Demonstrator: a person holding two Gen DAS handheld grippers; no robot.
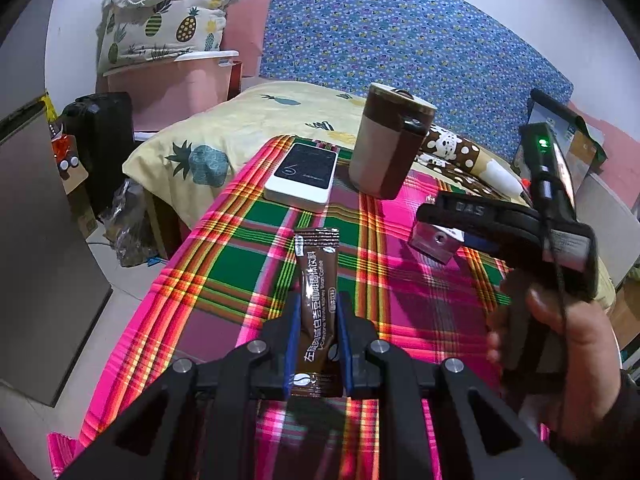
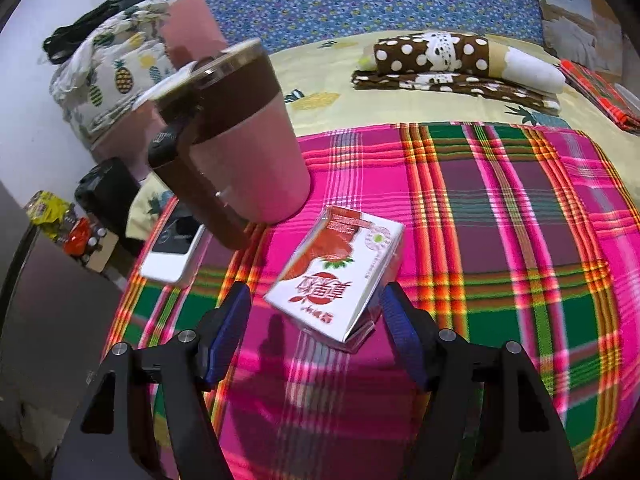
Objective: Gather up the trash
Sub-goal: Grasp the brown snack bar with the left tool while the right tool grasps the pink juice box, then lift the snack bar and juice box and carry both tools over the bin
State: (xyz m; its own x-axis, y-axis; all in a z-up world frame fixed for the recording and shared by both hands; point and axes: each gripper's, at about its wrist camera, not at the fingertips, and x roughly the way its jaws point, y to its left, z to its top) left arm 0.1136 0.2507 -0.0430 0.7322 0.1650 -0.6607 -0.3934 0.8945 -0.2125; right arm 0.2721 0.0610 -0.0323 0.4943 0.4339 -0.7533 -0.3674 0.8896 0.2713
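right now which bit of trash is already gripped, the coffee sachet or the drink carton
The brown coffee sachet: the left hand-held gripper is shut on it. The red-and-white drink carton lies on the plaid cloth between the right hand-held gripper's open pads.

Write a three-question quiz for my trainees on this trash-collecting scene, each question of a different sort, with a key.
1. True or false: the left gripper is shut on the brown coffee sachet.
2. Which thing lies between the right gripper's open fingers? A) the white device B) the red-and-white carton C) the lidded mug
3. Fill in: the carton lies on the ______ cloth.

Key: 1 true. 2 B; the fingers do not touch it. 3 plaid.
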